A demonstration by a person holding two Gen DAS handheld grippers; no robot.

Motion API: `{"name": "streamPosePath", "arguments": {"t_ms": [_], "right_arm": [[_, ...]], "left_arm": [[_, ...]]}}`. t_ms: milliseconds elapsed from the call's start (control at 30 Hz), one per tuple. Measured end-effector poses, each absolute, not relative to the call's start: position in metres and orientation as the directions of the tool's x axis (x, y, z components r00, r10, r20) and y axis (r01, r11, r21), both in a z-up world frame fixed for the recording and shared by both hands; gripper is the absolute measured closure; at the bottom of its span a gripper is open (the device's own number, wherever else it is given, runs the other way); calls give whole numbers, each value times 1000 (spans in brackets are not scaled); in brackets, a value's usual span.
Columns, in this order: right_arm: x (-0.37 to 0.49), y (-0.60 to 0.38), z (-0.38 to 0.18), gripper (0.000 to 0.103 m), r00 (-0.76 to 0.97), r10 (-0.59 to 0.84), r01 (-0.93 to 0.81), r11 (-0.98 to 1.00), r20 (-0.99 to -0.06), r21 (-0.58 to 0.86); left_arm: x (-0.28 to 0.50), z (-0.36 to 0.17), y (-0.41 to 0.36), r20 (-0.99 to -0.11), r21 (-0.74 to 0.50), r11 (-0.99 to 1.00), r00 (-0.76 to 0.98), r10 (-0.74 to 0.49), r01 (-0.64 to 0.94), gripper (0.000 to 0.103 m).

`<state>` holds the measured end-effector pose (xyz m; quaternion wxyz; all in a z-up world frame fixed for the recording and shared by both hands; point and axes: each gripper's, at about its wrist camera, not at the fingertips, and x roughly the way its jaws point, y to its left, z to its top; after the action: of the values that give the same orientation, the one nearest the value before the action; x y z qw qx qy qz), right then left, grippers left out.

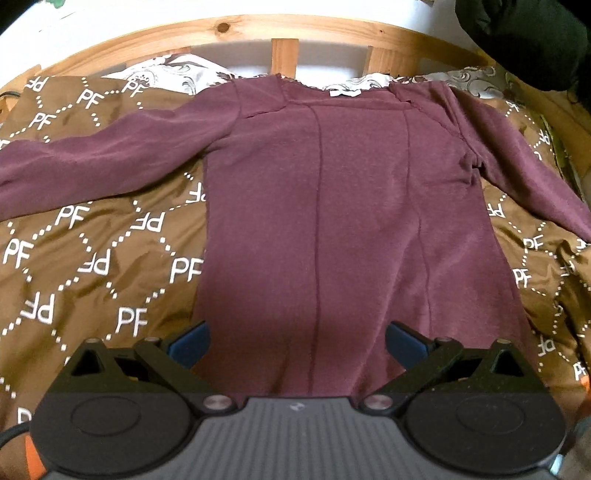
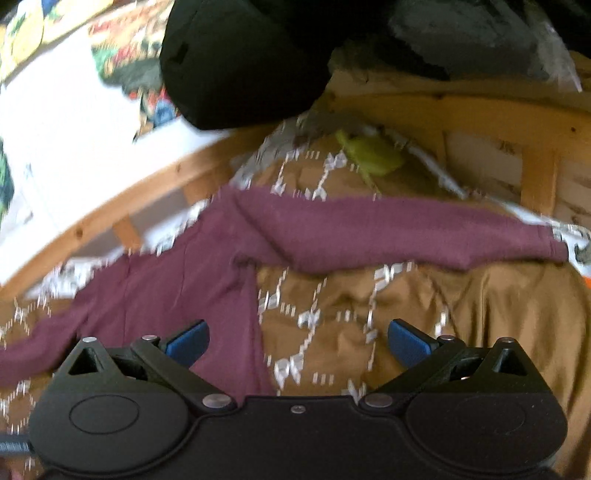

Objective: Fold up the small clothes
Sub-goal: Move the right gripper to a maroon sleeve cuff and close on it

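A maroon long-sleeved top (image 1: 332, 206) lies flat on the brown patterned bedspread (image 1: 92, 258), neckline at the far end, both sleeves spread sideways. My left gripper (image 1: 297, 341) hovers open over the hem end of the top, blue fingertips (image 1: 192, 341) wide apart with nothing between them. The right wrist view is blurred: the top's body (image 2: 184, 295) lies at left and one sleeve (image 2: 406, 236) stretches right. My right gripper (image 2: 297, 341) is open above the top's side edge and the bedspread (image 2: 480, 314), holding nothing.
A wooden bed frame (image 1: 258, 31) curves along the far side, with a white patterned pillow (image 1: 177, 72) under the neckline. A black bundle (image 2: 240, 62) hangs over the frame. A yellow-green object (image 2: 373, 155) lies beyond the sleeve.
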<state>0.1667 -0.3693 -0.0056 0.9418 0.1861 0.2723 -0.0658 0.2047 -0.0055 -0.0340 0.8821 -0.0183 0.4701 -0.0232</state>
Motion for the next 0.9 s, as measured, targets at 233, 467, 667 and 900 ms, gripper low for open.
{"name": "streamPosePath", "arguments": {"t_ms": [233, 467, 667, 900], "right_arm": [[181, -400, -18, 0, 880, -42, 264, 872, -474, 413], [165, -441, -30, 0, 890, -143, 388, 739, -434, 551], [161, -472, -45, 0, 864, -207, 482, 606, -459, 633], [175, -485, -41, 2, 829, -296, 549, 595, -475, 587]], "left_arm": [[208, -51, 2, -829, -56, 998, 556, -57, 19, 1], [203, -65, 10, -857, -87, 996, 509, -78, 7, 1], [203, -68, 7, -862, -83, 996, 500, -82, 19, 1], [201, -68, 0, -852, -31, 998, 521, -52, 49, 1]]}}
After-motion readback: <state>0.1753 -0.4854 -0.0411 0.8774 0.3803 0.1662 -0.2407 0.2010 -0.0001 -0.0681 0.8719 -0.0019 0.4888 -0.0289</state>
